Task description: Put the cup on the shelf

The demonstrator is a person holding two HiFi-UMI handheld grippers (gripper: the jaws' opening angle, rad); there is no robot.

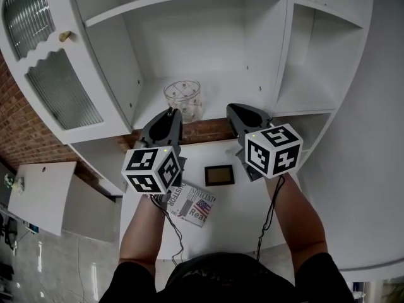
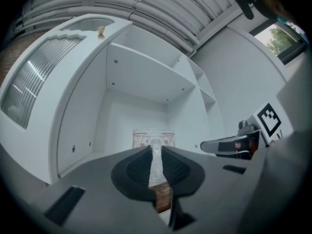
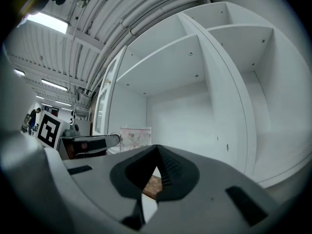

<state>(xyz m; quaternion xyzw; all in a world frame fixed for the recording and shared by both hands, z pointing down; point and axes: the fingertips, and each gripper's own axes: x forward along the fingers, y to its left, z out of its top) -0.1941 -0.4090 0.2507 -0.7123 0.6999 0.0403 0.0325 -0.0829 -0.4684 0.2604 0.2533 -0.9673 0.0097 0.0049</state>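
A clear glass cup [image 1: 183, 97] with a faint red pattern is over the front left part of the white cabinet's lower shelf [image 1: 240, 96]. Whether it rests on the board, I cannot tell. My left gripper [image 1: 172, 113] is shut on the cup's clear handle, which shows between the pads in the left gripper view, with the cup [image 2: 153, 136] just beyond my left gripper's tips [image 2: 155, 152]. My right gripper [image 1: 235, 110] hovers to the cup's right, jaws together and holding nothing. In the right gripper view, past my right gripper's tips [image 3: 156, 149], the cup [image 3: 135, 136] stands at the left.
The cabinet's ribbed-glass door [image 1: 57, 81] stands open at the left. An upper shelf [image 1: 189, 2] and an upright divider [image 1: 287, 43] bound the compartment. Below, a brick wall strip [image 1: 208, 130] and a white table with a dark framed slab [image 1: 219, 175] and a booklet [image 1: 196, 208].
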